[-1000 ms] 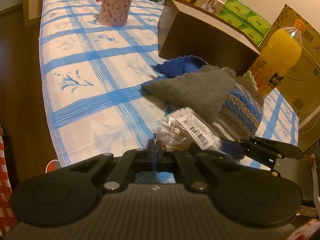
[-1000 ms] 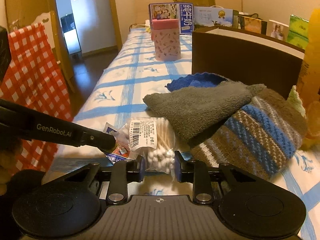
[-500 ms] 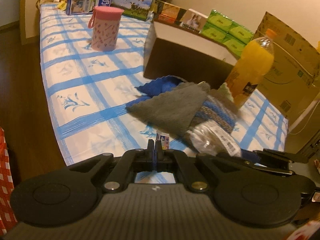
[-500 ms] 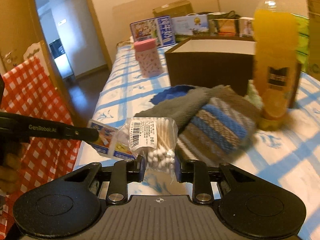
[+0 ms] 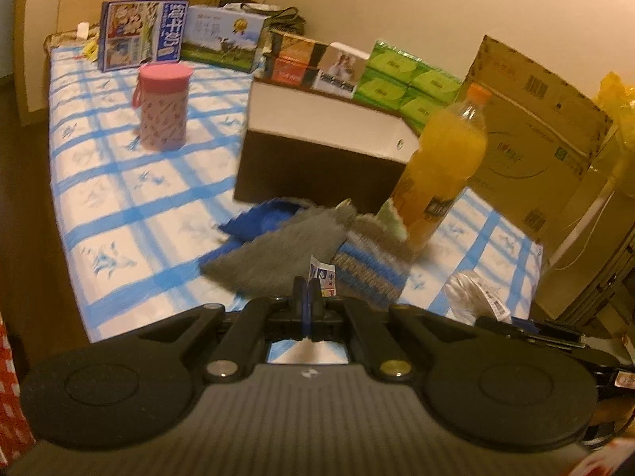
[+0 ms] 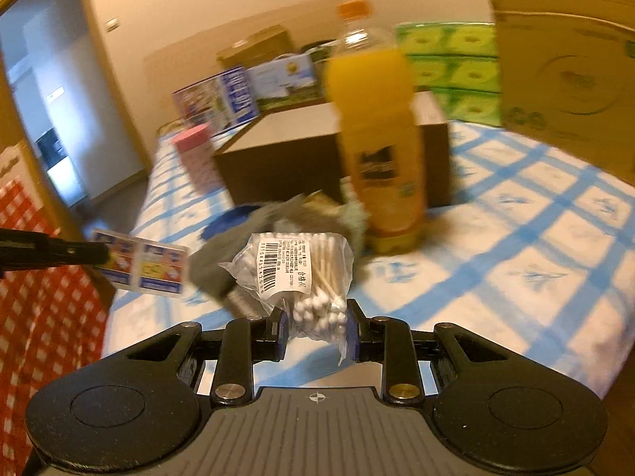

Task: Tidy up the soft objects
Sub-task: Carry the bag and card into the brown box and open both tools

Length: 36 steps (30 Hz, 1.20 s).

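My right gripper (image 6: 315, 323) is shut on a clear bag of cotton swabs (image 6: 301, 269) and holds it above the table's near edge. My left gripper (image 5: 306, 292) is shut on a small flat packet (image 5: 323, 275), which also shows in the right wrist view (image 6: 145, 267). On the blue-checked tablecloth (image 5: 131, 198) lies a pile of soft things: a grey towel (image 5: 278, 254), a blue cloth (image 5: 266, 218) and a striped knit piece (image 5: 369, 273). Both grippers are lifted, in front of the pile.
An orange juice bottle (image 5: 444, 166) stands right beside the pile. Behind it is an open dark brown box (image 5: 317, 150). A pink canister (image 5: 162, 107) stands farther back. Cartons and green tissue packs (image 5: 405, 83) line the wall, with a large cardboard box (image 5: 535, 119) at right.
Both grippers have risen and pulled back from the pile, carrying the swab bag and the packet. The right view has swung right toward the bottle.
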Motion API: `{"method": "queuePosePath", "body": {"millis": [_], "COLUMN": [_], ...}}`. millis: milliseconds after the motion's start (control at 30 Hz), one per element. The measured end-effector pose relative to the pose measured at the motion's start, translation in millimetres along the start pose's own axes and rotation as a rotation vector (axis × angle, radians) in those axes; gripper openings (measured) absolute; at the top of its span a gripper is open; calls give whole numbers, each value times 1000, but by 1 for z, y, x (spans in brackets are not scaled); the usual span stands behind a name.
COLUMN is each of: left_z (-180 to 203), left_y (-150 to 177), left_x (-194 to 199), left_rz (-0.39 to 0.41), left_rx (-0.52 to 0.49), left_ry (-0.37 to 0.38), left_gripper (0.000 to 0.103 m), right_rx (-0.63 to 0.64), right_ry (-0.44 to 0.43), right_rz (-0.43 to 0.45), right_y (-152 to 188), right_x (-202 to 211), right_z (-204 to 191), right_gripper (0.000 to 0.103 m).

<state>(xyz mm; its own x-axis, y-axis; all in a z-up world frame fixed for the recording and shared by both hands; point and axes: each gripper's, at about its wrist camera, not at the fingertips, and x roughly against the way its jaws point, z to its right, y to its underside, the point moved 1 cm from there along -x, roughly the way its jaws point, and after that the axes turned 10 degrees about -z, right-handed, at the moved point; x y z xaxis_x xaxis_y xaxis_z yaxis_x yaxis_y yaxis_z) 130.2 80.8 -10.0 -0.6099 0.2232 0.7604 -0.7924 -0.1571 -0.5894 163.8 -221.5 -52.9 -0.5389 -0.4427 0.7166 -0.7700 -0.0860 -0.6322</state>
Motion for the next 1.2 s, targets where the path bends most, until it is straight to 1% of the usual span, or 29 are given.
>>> {"method": "queuePosePath", "body": {"millis": [100, 233, 400, 567, 700, 800, 867, 1033, 1133, 1200], "left_z": [10, 25, 42, 53, 57, 61, 62, 62, 59, 57], "left_y": [-18, -47, -88, -132, -165, -186, -200, -232, -249, -260], "left_x": [1, -2, -13, -27, -41, -56, -69, -109, -138, -159], "left_rz": [14, 40, 78, 123, 147, 160, 161, 138, 110, 89], "left_rx": [-12, -37, -65, -86, -90, -103, -108, -121, -125, -129], "left_ry": [14, 27, 40, 47, 48, 30, 26, 6, -1, -2], "left_gripper": [0, 0, 0, 0, 0, 0, 0, 0, 0, 0], "right_rx": [-34, -65, -55, -14, 31, 82, 110, 174, 215, 237], "right_ry": [35, 73, 116, 123, 104, 81, 47, -40, -70, -71], "right_rz": [18, 55, 107, 145, 149, 145, 136, 107, 69, 36], "right_y": [-9, -31, -69, -115, -150, -177, -196, -237, -254, -264], "right_x": [11, 23, 27, 19, -2, -23, -40, -82, -111, -131], "right_z": [22, 51, 81, 106, 121, 130, 136, 153, 161, 166], "right_gripper": [29, 29, 29, 29, 29, 29, 29, 29, 29, 29]}}
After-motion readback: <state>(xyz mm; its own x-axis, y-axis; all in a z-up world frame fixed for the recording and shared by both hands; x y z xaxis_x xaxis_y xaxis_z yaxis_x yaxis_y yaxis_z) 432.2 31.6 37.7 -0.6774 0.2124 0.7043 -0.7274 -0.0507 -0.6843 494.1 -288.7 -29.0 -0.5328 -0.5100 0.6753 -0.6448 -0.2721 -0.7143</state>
